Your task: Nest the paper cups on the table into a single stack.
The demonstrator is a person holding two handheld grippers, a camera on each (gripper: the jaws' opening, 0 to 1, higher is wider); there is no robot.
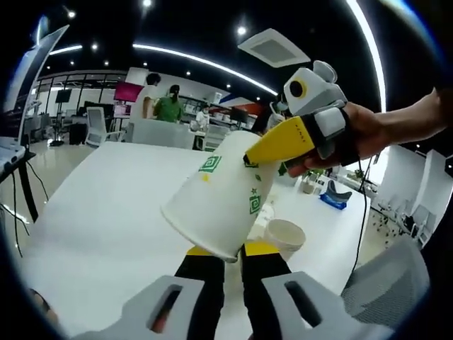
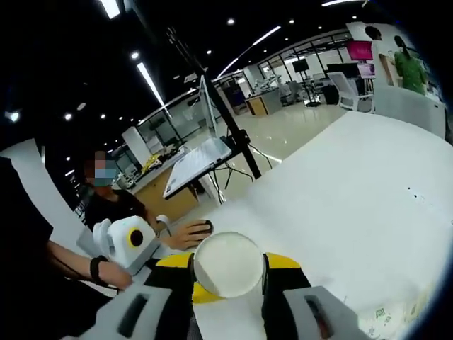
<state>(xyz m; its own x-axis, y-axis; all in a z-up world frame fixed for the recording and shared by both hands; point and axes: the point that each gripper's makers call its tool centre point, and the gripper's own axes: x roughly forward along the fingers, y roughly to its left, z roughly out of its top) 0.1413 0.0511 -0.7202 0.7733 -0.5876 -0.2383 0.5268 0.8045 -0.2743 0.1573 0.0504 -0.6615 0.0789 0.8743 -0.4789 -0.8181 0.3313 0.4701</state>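
A white paper cup with green square prints hangs tilted in the air, its base towards my left gripper. The left jaws stand close together, and the cup's base edge sits in the narrow gap between their yellow tips. My right gripper comes in from the right in a person's hand and is shut across the cup near its rim. In the right gripper view the same cup shows as a round disc between my right gripper's yellow tips, with the left gripper just to its left. A second cup stands rim-up on the table.
The long white table stretches far ahead, also seen as the table. A tripod with a laptop stands beside it. A seated person is at the left, two people stand at the far end, and office chairs are nearby.
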